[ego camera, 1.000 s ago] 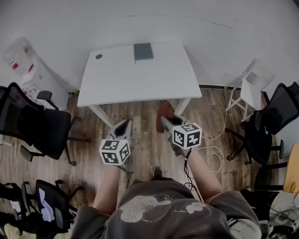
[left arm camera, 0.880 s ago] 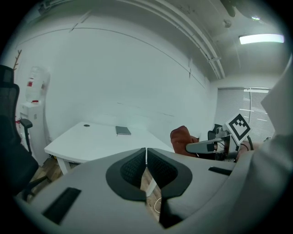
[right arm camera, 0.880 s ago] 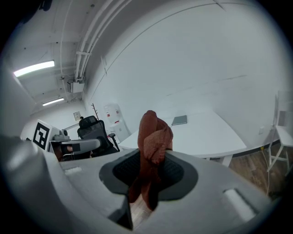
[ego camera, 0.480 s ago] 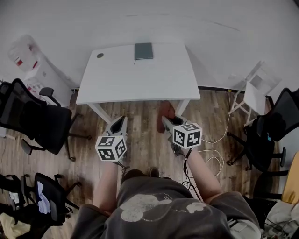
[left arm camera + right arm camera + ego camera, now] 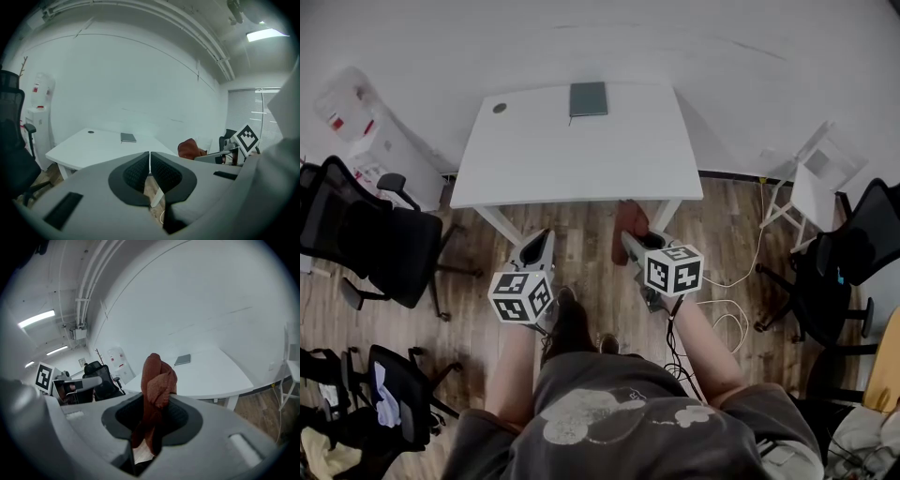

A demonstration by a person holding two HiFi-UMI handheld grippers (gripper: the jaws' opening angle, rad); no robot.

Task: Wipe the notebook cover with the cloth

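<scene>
A dark grey notebook (image 5: 588,98) lies flat at the far edge of the white table (image 5: 572,155); it also shows small in the left gripper view as the notebook (image 5: 128,137) and in the right gripper view as the notebook (image 5: 183,359). My right gripper (image 5: 630,242) is shut on a rust-brown cloth (image 5: 156,394), which bunches up above the jaws; the cloth (image 5: 630,221) hangs just in front of the table's near edge. My left gripper (image 5: 539,246) is shut with nothing in it, also short of the table.
Black office chairs stand at the left (image 5: 370,239) and right (image 5: 848,253). A white water dispenser (image 5: 366,141) is left of the table, a white folding stand (image 5: 811,178) to its right. Cables (image 5: 727,305) lie on the wooden floor. A small dark disc (image 5: 500,108) sits on the table's far left corner.
The view has shifted slightly toward the table. My left gripper dropped a little lower and left; a shoe now shows beneath it. The right gripper with the cloth has barely moved.
</scene>
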